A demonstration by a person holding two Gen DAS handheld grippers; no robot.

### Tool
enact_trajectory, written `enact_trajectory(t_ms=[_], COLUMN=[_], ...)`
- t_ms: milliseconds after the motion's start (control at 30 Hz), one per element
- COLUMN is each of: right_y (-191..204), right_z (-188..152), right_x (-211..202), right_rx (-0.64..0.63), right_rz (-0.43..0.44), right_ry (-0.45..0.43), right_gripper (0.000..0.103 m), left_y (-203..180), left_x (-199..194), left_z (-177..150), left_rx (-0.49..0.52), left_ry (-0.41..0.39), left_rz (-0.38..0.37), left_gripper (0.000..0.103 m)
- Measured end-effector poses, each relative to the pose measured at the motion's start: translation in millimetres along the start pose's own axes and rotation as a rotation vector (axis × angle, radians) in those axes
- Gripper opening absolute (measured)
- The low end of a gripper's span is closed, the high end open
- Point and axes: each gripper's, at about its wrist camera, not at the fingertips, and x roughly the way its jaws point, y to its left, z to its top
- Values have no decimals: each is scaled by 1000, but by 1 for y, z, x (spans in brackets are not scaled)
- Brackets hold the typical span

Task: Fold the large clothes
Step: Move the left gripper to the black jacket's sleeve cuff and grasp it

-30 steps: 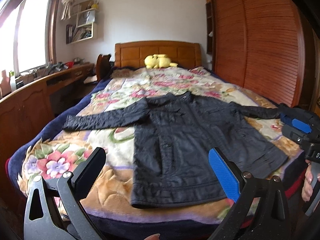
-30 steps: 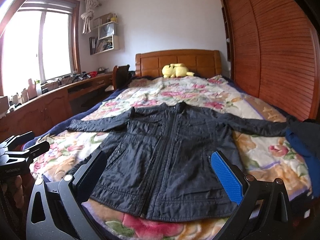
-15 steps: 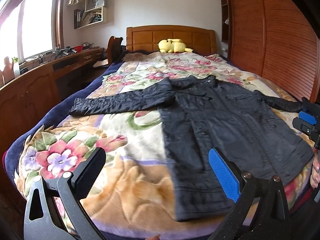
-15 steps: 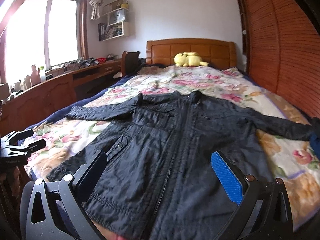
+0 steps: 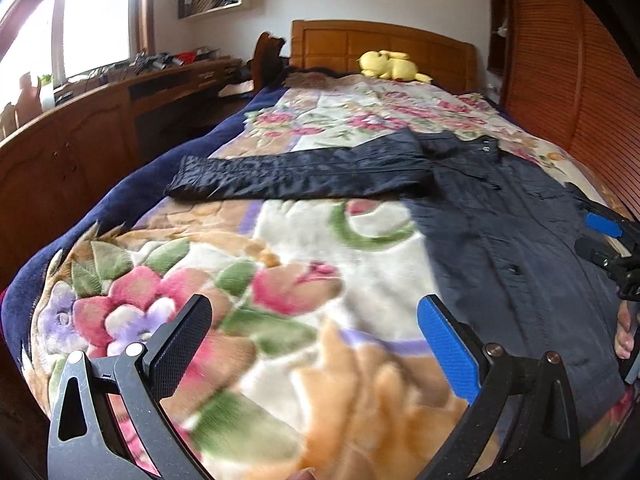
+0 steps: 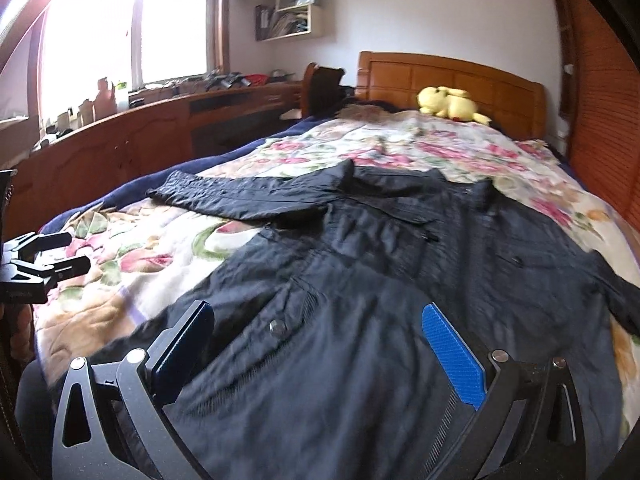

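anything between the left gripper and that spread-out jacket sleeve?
Nothing visible. The left gripper is open over bare floral blanket, and only blanket lies between it and the dark jacket and its outstretched sleeve. The yellow plush toy sits far back by the headboard, out of the path.

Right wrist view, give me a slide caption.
Open right gripper poised over a dark jacket spread flat on a floral bed.
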Motion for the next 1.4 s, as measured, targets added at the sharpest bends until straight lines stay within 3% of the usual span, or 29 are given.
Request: enact_trajectory(t_ms=[133,233,567,767,867,933,1033,1200,1400], right_y=[-3,-14,-30,-16,-17,-17,-18,-18,-17], right_z=[-3,-11,-13,-8,-9,-9,-9,-9,-10], right_x=[39,58,75,90,88,88,90,91,91], right_rx=[1,29,68,55,59,60,59,60,60], right_rz=[50,82,112,106,110,110,110,110,111], right_ry=[62,116,169,181,186,186,188,189,189], right_gripper=[103,103,103,103,103,103,103,103,103], left_y=[21,30,84,117,140,156,175,190,202], left_x=[20,34,102,145,162,175,191,203,216], left_z=[8,17,61,79,84,87,91,102,111], left_rx=[-38,-29,-130,-159,-226,-284,-335,-380,-459], left_ry=[44,67,120,144,156,171,189,180,175], left_rz=[-20,13,28,73,84,50,58,76,48], left_gripper=[103,103,103,92,85,72,61,58,58])
